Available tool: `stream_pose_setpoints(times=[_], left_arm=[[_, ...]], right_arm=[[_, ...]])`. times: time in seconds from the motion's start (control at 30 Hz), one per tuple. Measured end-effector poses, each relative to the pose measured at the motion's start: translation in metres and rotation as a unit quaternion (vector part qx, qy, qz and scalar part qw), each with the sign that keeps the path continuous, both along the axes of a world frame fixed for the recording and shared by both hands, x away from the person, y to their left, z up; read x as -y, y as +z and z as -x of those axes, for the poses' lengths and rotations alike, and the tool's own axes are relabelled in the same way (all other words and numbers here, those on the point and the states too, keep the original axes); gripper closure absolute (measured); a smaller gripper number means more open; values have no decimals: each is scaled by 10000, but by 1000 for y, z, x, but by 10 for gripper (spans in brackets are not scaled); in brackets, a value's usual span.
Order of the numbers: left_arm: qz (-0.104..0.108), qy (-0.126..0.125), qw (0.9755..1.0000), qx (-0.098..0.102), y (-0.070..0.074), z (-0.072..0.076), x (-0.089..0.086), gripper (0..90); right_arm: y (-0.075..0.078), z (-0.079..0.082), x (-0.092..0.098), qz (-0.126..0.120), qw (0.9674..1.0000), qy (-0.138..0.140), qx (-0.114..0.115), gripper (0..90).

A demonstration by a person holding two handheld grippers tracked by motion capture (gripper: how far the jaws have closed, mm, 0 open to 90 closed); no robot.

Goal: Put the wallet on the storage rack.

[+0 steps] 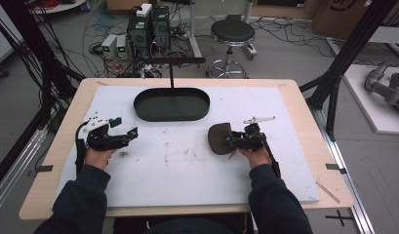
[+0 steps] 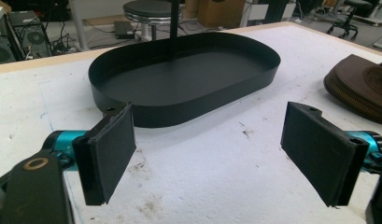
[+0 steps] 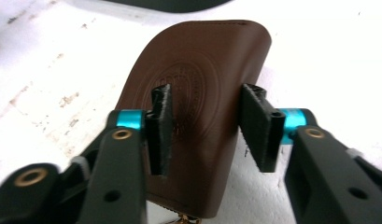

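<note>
Right tool [image 3: 205, 126] half-closed over the pouch [image 3: 202, 93], pads not clearly biting; shallow grip may slip. Left tool [image 2: 221, 154] wide, idle near tray [image 2: 179, 112].

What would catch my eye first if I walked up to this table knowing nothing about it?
Probably the brown leather pouch with a stamped round emblem, lying on the white table mat at its right side, with the right gripper straddling it, one jaw over its emblem and the other at its edge. Next, the empty black oval tray near the far edge. The left gripper hovers wide open at the left, holding nothing.
</note>
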State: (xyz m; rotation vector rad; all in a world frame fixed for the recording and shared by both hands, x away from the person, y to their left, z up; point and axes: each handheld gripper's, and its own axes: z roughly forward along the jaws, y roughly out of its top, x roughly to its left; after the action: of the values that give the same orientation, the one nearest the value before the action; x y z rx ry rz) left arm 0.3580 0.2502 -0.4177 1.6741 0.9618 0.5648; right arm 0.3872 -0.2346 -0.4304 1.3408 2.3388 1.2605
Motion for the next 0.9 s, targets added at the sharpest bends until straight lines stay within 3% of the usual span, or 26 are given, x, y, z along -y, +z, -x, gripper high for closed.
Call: stream_pose_setpoints(times=[0.17,0.3,0.5,0.63,0.67,0.7,0.73,0.77,0.8,0.87,0.9], left_arm=[[27,28,10000,11,0,0,-1,177],[36,38,10000,19,1,0,-2,177],[58,45,10000,13,1,0,-3,177],[46,53,10000,17,1,0,-3,177],[53,58,10000,18,1,0,-3,177],[44,57,10000,14,1,0,-3,177],[46,52,10000,11,0,0,-3,177],[42,55,10000,5,0,0,-3,177],[45,49,10000,8,0,0,-3,177],[49,54,10000,16,0,0,-3,177],[49,54,10000,18,0,0,-3,177]], right_arm=[[8,4,-1,22,9996,99,279,680],[17,9,-7,211,9980,236,540,739],[22,8,-2,177,9983,216,515,776],[31,10,6,441,9965,41,707,792],[38,14,5,924,9911,-18,960,794],[41,16,3,1141,9876,-12,1082,795],[41,16,3,1141,9876,-12,1082,795],[45,19,-4,1519,9801,100,1273,794],[45,19,-4,1519,9801,100,1273,794],[46,23,-13,1593,9760,322,1448,783],[46,23,-15,1567,9761,370,1461,778]])
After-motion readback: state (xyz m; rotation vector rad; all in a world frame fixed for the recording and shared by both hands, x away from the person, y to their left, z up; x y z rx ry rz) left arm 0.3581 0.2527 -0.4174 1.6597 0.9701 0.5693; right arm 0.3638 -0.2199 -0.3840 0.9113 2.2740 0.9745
